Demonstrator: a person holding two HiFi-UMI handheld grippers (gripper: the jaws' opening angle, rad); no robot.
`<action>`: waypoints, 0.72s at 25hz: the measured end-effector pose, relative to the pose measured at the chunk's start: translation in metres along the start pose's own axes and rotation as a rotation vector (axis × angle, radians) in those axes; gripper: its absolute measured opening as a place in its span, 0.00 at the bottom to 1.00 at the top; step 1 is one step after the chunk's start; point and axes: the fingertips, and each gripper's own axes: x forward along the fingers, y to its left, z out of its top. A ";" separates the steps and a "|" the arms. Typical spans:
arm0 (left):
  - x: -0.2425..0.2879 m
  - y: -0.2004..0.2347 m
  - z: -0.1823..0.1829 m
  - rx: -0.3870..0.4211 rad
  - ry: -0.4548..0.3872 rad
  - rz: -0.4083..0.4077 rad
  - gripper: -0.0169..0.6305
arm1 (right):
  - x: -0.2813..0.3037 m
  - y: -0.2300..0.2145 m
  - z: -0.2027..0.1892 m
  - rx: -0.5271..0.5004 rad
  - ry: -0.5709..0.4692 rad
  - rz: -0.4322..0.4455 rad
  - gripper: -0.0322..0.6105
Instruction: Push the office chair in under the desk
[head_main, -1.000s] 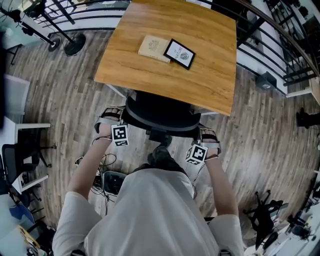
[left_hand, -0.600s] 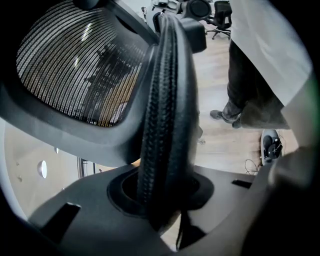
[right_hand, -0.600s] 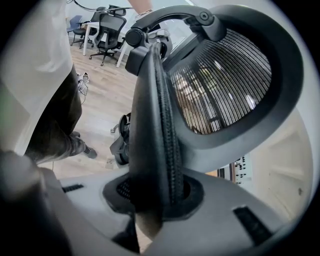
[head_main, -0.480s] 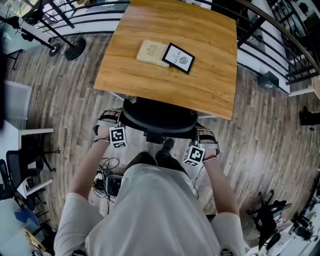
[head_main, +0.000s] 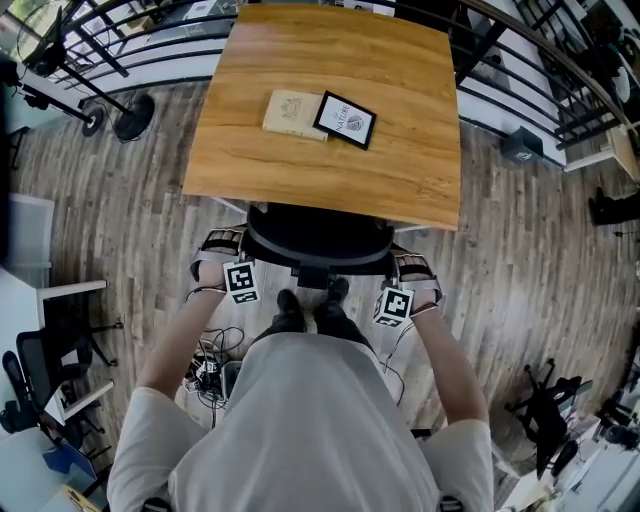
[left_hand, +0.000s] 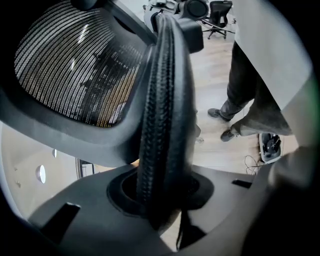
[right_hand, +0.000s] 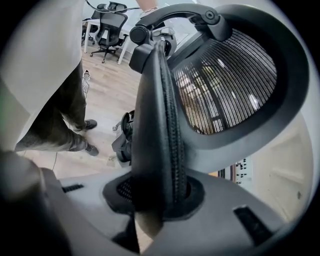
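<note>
A black mesh office chair (head_main: 318, 240) stands at the near edge of the wooden desk (head_main: 400, 170), its seat hidden under the desktop. My left gripper (head_main: 224, 246) is shut on the left rim of the backrest. My right gripper (head_main: 414, 270) is shut on the right rim. In the left gripper view the padded black rim (left_hand: 162, 125) runs up between the jaws of the left gripper (left_hand: 160, 192), beside the mesh back (left_hand: 80, 75). The right gripper view shows the same for the right gripper (right_hand: 157, 192): rim (right_hand: 160, 130) clamped, mesh (right_hand: 225, 80) to the right.
On the desk lie a tan book (head_main: 292, 113) and a black-framed card (head_main: 345, 119). A stand's round base (head_main: 132, 116) and railings lie beyond the desk at left. Cables and a box (head_main: 212, 372) lie on the wood floor by the person's feet (head_main: 312, 302). More chairs stand at far left.
The chair has rolled further in toward the desk, with both grippers still on its backrest. The person has stepped up behind it; both feet now stand side by side.
</note>
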 end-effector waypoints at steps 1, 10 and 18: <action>0.000 0.000 0.000 0.004 -0.001 -0.001 0.18 | 0.000 0.001 -0.001 -0.003 0.011 0.005 0.16; -0.006 0.000 -0.023 -0.043 -0.012 -0.037 0.26 | -0.004 0.004 -0.015 0.037 0.113 0.089 0.22; -0.028 0.002 -0.033 -0.073 -0.054 -0.067 0.33 | -0.027 0.003 -0.019 0.099 0.143 0.128 0.28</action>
